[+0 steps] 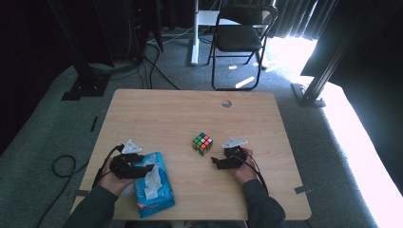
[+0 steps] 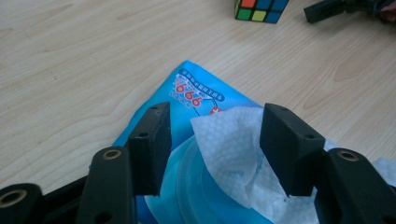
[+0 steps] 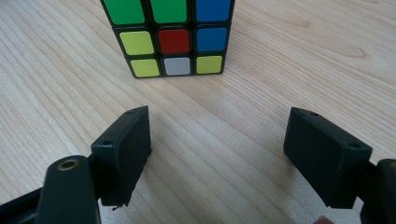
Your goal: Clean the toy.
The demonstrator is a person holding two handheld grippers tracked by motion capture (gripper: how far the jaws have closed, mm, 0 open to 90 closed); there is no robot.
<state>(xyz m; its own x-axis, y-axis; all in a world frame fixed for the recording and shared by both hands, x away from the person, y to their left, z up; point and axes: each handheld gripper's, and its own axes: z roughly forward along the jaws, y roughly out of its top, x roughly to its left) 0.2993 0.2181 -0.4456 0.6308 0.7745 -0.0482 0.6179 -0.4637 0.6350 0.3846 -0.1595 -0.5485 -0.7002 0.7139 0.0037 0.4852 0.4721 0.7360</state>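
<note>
I've got the left gripper (image 2: 215,149) spread, unclenched, around the white wipe (image 2: 233,154) on the blue wet-wipe pack (image 1: 153,186) by the wooden tabletop's (image 1: 166,118) near-left edge; right gripper (image 3: 217,158) gapes empty beside the Rubik's cube (image 3: 170,35); grey carpet (image 1: 47,128), folding chair (image 1: 240,38) beyond.

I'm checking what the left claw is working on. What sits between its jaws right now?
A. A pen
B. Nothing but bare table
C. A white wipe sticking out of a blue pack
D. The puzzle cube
C: in the left gripper view the white wipe rises from the blue pack between the open jaws of the left claw; the cube lies apart.
</note>
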